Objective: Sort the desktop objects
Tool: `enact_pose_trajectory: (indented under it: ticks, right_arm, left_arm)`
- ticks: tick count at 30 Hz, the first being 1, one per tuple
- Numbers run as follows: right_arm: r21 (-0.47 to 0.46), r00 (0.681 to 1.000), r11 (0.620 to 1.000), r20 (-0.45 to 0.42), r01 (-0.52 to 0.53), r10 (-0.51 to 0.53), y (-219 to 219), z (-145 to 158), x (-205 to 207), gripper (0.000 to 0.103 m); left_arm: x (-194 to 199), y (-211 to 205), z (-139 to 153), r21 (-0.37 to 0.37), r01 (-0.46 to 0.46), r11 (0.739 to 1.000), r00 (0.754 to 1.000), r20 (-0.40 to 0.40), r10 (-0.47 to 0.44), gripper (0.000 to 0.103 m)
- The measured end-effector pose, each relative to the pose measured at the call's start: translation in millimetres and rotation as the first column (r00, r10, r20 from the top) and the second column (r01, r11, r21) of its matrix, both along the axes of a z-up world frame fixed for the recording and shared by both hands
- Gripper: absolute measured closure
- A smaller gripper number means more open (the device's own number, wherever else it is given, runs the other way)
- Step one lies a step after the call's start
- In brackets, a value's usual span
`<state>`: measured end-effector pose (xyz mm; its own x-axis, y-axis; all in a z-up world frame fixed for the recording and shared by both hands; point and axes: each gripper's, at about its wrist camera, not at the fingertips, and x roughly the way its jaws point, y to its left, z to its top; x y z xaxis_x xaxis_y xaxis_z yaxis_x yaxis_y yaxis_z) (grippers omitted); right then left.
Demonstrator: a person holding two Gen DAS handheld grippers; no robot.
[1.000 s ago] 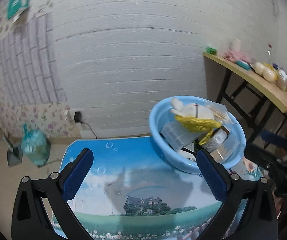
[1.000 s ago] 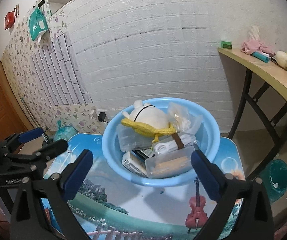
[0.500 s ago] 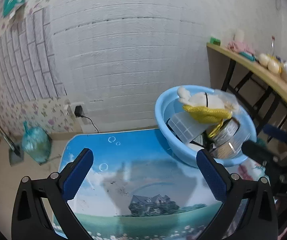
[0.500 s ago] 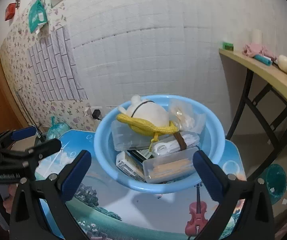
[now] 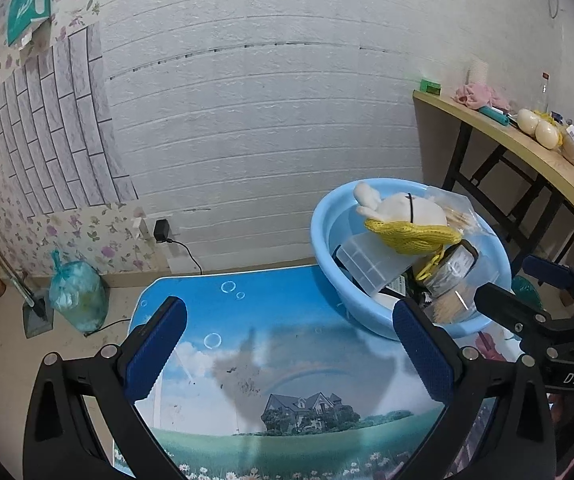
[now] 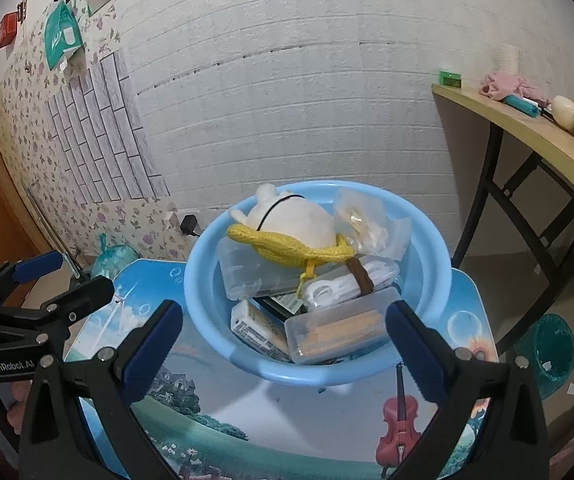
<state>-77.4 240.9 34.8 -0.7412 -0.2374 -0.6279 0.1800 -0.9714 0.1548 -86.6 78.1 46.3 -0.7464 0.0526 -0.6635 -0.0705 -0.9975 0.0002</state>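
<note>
A light blue basin (image 6: 207,280) stands on the far right part of a small picture-printed table (image 6: 287,420). It is piled with a white plush toy in a yellow knitted scarf (image 6: 291,220), a clear plastic box (image 6: 247,276), a clear box of wooden sticks (image 6: 339,332), a crinkled clear bag (image 6: 367,228) and a small carton (image 6: 255,328). My right gripper (image 6: 285,312) hangs open and empty just in front of the basin's near rim. My left gripper (image 5: 289,316) is open and empty over the bare table (image 5: 267,360), left of the basin (image 5: 321,236).
A wooden side table (image 5: 527,152) with clutter stands at the right wall. On the floor are a tied green bag (image 5: 77,296) at the left and a teal bin (image 6: 551,352) at the right. A charger (image 5: 162,226) is plugged in low on the wall.
My right gripper has come closer to the basin, which now looks larger, and it reaches further into the left wrist view. Both grippers stay open and empty.
</note>
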Motion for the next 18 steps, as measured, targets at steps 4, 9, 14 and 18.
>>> enact_pose_trajectory:
  ticks: [4,9,14,18]
  right_arm:
    - [-0.002,1.0,1.0,-0.006,0.004,-0.004,1,5,7,0.0]
    - [-0.003,1.0,1.0,-0.012,0.007,-0.007,0,12,15,0.0]
    - [-0.007,1.0,1.0,-0.01,0.008,-0.008,0,15,20,0.0]
    - [-0.009,1.0,1.0,-0.016,0.007,-0.007,1,20,27,0.0]
  left_arm:
    - [8,3,5,0.003,-0.002,1.0,1.0,-0.003,0.002,0.0]
    - [18,6,11,0.004,0.004,1.0,1.0,-0.007,-0.004,0.0]
    - [25,6,13,0.003,-0.003,1.0,1.0,-0.002,0.003,0.0]
    - [31,6,17,0.003,-0.008,1.0,1.0,-0.004,0.008,0.0]
